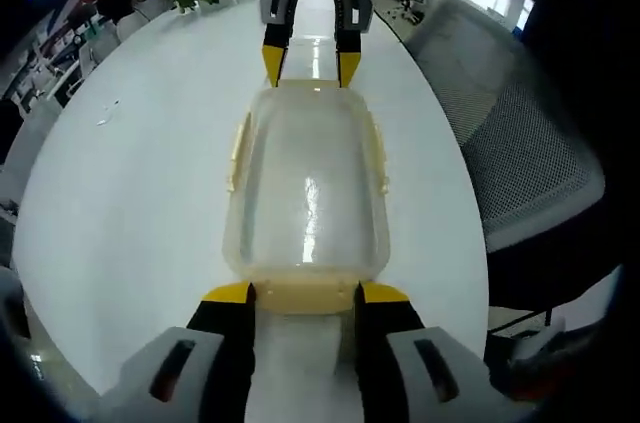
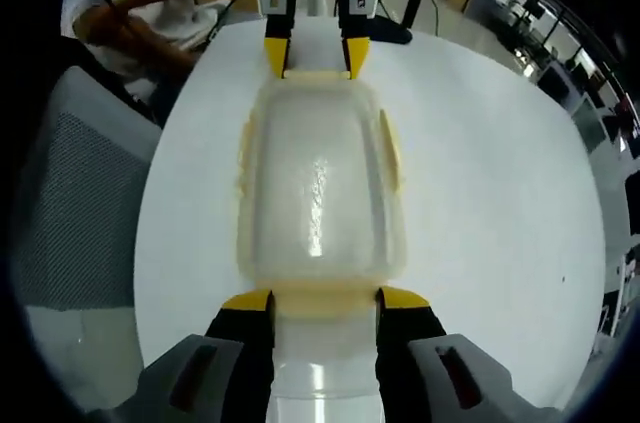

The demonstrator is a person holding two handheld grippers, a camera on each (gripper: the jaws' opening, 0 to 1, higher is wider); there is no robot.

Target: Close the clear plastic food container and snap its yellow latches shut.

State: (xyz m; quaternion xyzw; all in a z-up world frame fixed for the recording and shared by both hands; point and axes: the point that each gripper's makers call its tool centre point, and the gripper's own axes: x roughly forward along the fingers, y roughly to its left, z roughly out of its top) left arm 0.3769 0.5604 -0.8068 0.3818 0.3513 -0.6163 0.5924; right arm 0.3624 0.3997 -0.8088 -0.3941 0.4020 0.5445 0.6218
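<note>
While the lidded container [image 1: 305, 193] is lying on the white table [image 1: 130, 203], my left gripper [image 1: 305, 295] and right gripper [image 2: 325, 300] are standing open at its opposite ends, gripping nothing.

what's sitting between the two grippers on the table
The clear food container, lid on, spans the stretch from the left gripper to the right gripper, seen in the left gripper view.

I see a clear glossy plastic container [image 1: 305, 198] with yellow latches [image 1: 238, 148] — on a smooth white glossy tabletop [image 1: 140, 193] — beside a mesh chair [image 1: 520, 153].
</note>
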